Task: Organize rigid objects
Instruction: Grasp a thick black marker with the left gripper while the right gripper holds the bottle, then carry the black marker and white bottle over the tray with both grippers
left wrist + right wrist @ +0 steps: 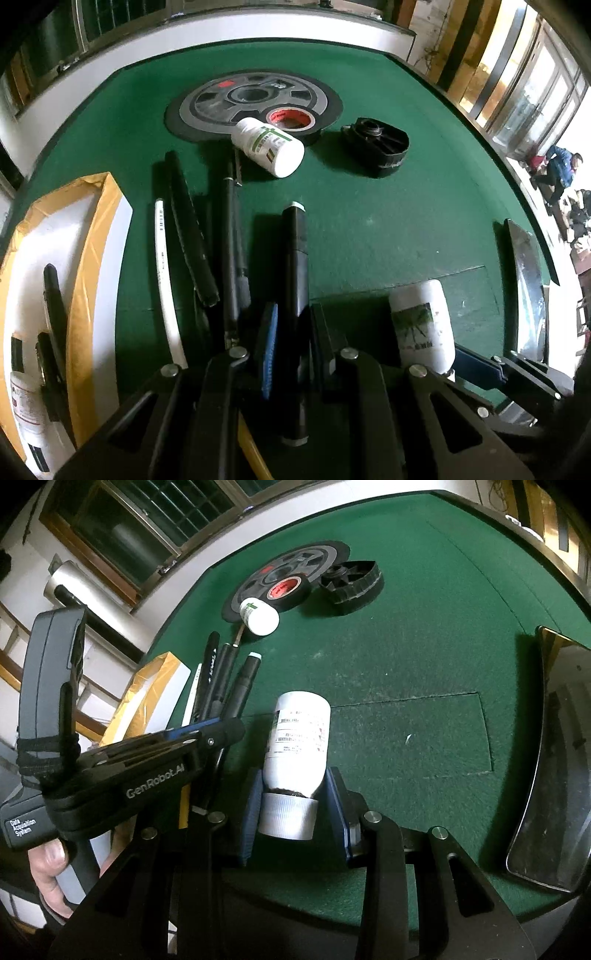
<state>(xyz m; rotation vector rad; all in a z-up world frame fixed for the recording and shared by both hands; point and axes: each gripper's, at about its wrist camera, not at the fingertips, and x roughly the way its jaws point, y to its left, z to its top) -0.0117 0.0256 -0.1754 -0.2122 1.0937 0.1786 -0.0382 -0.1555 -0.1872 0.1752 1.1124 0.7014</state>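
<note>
In the left wrist view my left gripper (295,317) is shut on a black marker (295,251) with a white tip, which points away over the green felt table (369,229). From the right wrist view the same marker (243,686) sticks out past the left gripper (218,734). My right gripper (293,779) is shut on a white labelled bottle (299,731), its blue pads (251,812) pressing at the neck just above the ribbed cap. That bottle (421,325) also appears low on the right of the left wrist view.
Loose pens (192,236) lie left of the marker. A white box with yellow tape (96,258) holds pens and a bottle. Farther off are a grey weight plate (255,99), a tape roll (291,118), a lying white bottle (269,147) and a black plastic part (376,144). A metal tray (554,757) sits right.
</note>
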